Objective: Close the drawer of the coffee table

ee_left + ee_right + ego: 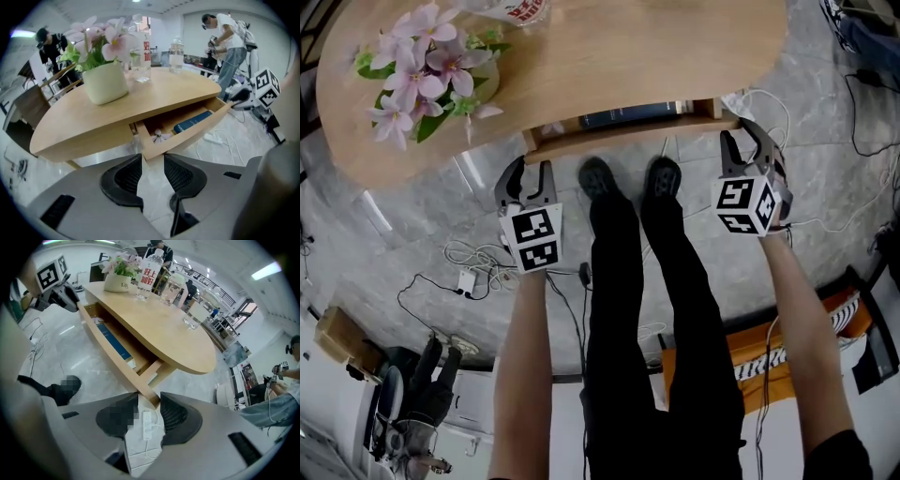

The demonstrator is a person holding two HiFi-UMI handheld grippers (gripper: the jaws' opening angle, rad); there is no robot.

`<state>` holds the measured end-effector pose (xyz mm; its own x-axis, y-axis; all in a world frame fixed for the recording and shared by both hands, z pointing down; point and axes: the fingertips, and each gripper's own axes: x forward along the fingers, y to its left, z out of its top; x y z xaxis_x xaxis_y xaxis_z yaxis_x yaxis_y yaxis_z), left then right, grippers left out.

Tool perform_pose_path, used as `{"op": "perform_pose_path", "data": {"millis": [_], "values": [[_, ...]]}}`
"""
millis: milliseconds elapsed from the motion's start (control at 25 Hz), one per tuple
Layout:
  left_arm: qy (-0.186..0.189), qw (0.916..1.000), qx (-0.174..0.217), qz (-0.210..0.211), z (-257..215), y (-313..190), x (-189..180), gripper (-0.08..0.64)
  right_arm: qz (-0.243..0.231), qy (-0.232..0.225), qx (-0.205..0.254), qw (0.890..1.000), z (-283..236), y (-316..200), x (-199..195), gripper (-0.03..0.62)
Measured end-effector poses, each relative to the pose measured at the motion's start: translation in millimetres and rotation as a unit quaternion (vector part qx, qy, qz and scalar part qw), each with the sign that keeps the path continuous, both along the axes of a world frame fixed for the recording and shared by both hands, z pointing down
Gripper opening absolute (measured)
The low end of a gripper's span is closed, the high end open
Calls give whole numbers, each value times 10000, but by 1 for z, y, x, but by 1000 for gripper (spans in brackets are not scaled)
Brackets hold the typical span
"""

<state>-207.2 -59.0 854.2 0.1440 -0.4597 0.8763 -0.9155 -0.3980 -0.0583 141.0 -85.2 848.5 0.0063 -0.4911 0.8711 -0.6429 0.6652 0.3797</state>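
The coffee table (609,66) runs off the top edge in the head view, and most of the bottle (520,9) standing on it goes with it. Under the tabletop the drawer (628,129) shows only its front strip, and the blue book (628,116) inside is a mere sliver, the rest covered. Seen from the left gripper (152,158), a small pale thing (158,136) lies in the drawer's near end, too small to name. At the right gripper (149,395) the drawer's other corner dips between the jaw tips; touching or not, can't tell.
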Motion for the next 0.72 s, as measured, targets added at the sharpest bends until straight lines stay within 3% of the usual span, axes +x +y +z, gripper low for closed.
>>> {"op": "perform_pose_path", "data": {"millis": [160, 320, 520, 600, 720], "values": [[343, 9968, -19, -722, 2, 2, -1, 152, 911, -490, -65, 9946, 2, 1, 6, 146], [793, 9865, -63, -1431, 4, 4, -2, 152, 1593, -832, -114, 9836, 3, 2, 8, 149], [1073, 9740, -105, -1992, 5, 6, -1, 135, 2567, -1240, -233, 9582, 5, 5, 12, 150], [1214, 9669, -122, -2241, 5, 6, -1, 133, 2830, -1310, -206, 9499, 6, 5, 14, 152], [1242, 9635, -74, -2370, 4, -1, 3, 102, 2946, -1323, -75, 9464, 4, -2, 14, 150]]}}
